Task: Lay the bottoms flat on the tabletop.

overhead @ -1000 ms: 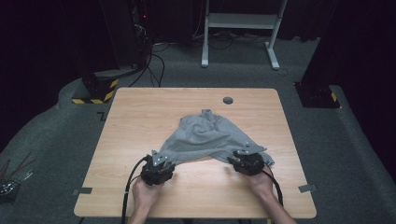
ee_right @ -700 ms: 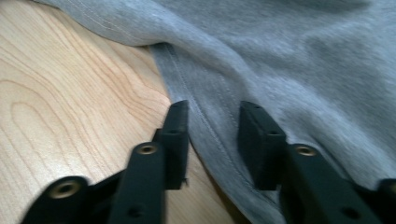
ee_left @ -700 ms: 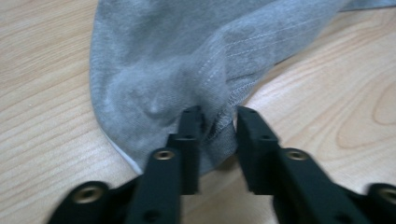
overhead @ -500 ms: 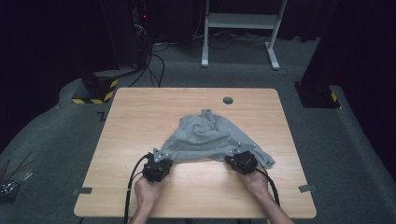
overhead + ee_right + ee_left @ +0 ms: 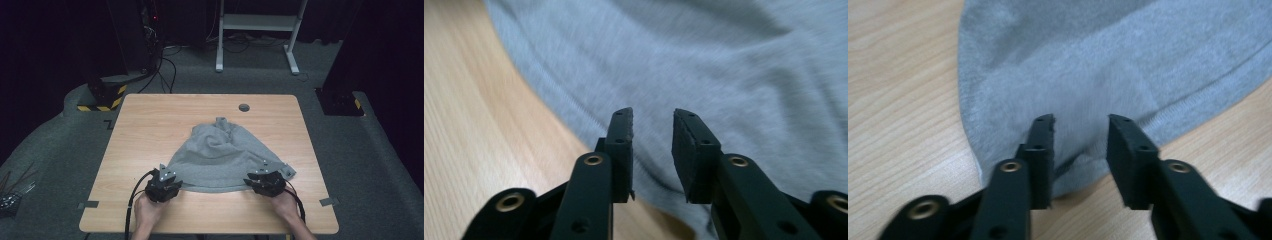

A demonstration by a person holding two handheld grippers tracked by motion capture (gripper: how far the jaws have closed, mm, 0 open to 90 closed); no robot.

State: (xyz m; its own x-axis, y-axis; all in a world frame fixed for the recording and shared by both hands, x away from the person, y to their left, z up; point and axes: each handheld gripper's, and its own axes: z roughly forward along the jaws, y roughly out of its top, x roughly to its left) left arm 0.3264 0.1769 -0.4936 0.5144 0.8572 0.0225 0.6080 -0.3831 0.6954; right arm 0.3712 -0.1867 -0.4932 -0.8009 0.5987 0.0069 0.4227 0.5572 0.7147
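A grey garment (image 5: 222, 157) lies crumpled in the middle of the wooden table (image 5: 150, 125), spreading wide toward the near edge. My left gripper (image 5: 166, 179) sits at the garment's near left corner. In the left gripper view its jaws stand open over the hem (image 5: 1198, 102) with grey cloth (image 5: 1080, 75) between and beyond them. My right gripper (image 5: 265, 178) is at the near right corner. Its jaws also stand open in the right gripper view, hovering above the grey fabric (image 5: 704, 60) near its edge.
A small dark round hole (image 5: 244, 107) sits near the table's far edge. Tape marks (image 5: 88, 204) stick at the near corners. Beyond the table stand a white frame (image 5: 260, 25), dark equipment and a yellow-black striped base (image 5: 102, 97) on the grey floor.
Both grippers have shifted slightly inward and forward along the garment's near hem. The cloth's near edge looks a little more gathered than a second ago.
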